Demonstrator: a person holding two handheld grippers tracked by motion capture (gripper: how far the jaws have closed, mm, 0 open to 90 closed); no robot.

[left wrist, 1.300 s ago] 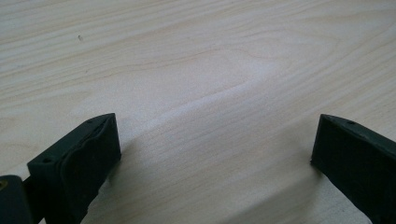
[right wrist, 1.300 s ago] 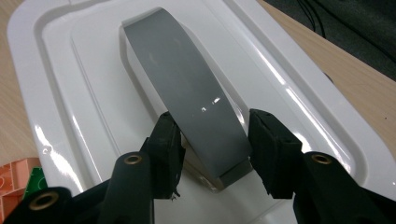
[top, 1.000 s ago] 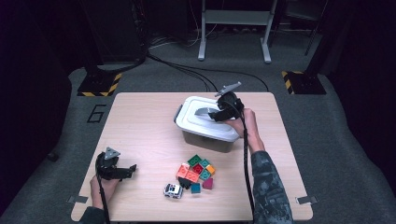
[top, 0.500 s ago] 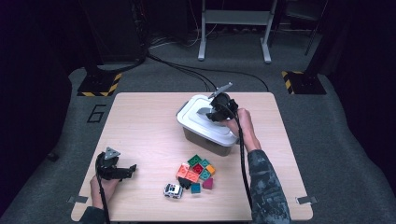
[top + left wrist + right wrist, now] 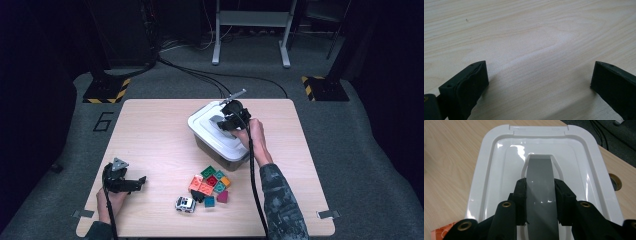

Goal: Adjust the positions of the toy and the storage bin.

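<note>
R gripper (image 5: pixel 540 202) has just closed, now clamped on grey handle (image 5: pixel 540 185) of glossy white lid (image 5: pixel 486 170), rounded-rect plastic. Handle's long axis runs straight away between jaws. Bin (image 5: pixel 216 146) sits mid-table, skewed diagonally. L gripper (image 5: pixel 537 82) jaws apart over pale woodgrain table (image 5: pixel 529 30).

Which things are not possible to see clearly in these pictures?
- Inside of the white box: hidden by its lid, high view and right gripper view.
- Near end of the grey handle: covered by the right gripper, right gripper view.
- Toy car details: too small, high view.
- Left gripper: jaws cut off by the bottom edge, left gripper view.
</note>
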